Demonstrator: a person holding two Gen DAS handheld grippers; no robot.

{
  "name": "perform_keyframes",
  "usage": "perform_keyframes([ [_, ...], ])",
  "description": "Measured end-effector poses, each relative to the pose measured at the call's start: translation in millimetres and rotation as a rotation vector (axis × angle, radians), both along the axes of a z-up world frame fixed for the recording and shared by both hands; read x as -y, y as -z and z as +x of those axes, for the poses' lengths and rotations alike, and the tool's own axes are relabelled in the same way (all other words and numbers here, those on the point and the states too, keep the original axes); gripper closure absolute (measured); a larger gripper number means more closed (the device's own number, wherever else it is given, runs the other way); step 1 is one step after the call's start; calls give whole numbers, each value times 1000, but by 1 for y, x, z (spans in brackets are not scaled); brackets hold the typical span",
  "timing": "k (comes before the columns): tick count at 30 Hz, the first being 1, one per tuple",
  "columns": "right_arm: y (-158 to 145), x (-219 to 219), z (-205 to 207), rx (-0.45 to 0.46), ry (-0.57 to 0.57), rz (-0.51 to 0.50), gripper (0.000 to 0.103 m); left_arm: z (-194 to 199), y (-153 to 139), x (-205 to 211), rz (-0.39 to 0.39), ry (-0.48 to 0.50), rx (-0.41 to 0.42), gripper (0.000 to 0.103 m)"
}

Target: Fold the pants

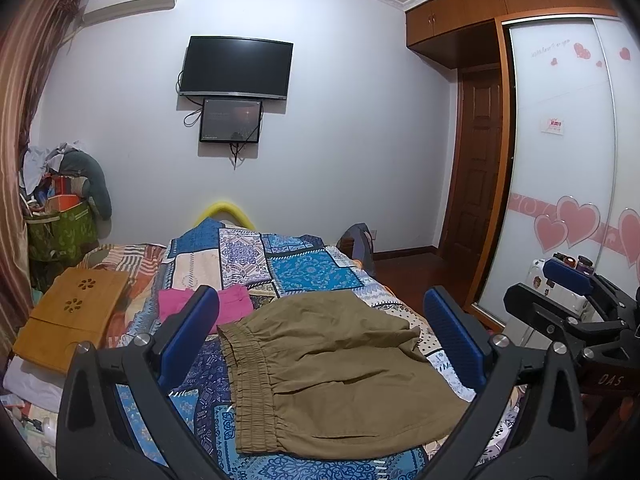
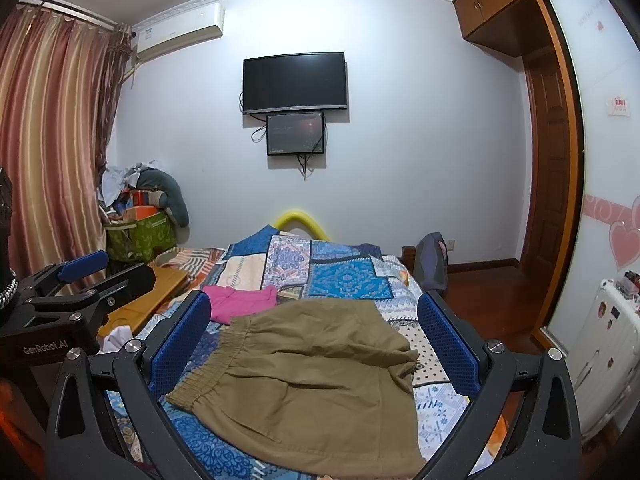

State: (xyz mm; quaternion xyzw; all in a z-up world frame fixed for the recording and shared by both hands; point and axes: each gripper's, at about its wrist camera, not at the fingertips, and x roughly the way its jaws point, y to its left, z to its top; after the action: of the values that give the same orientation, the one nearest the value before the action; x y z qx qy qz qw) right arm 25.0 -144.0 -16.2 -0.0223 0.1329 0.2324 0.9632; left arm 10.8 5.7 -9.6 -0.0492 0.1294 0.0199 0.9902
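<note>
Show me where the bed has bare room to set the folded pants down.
Free quilt lies beyond the olive pants, up to the far bed edge, and in a strip along their right side. Crowded on the left: pink garment, then wooden lap desk.

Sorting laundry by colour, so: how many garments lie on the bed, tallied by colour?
Olive-brown: 1, the pants spread flat on the patchwork bedspread.
Pink: 1, a garment lying beyond the pants' waistband.
Total: 2.
Both sets of tongs, left and right, are open and hold nothing.
</note>
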Motion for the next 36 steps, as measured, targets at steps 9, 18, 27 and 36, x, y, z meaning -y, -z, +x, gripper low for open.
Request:
perform_keyframes([
  [9, 1, 1, 0, 1, 3, 6, 0, 1, 2, 1, 7, 1, -4, 0],
  [18, 0, 1, -1, -3, 3, 9, 0, 1, 4, 2, 5, 2, -7, 0],
  [27, 0, 1, -1, -4, 3, 9, 0, 2, 5, 1, 7, -3, -9, 0],
  [36, -1, 1, -2, -5, 3, 11, 0, 2, 5, 1, 7, -4, -8, 0],
])
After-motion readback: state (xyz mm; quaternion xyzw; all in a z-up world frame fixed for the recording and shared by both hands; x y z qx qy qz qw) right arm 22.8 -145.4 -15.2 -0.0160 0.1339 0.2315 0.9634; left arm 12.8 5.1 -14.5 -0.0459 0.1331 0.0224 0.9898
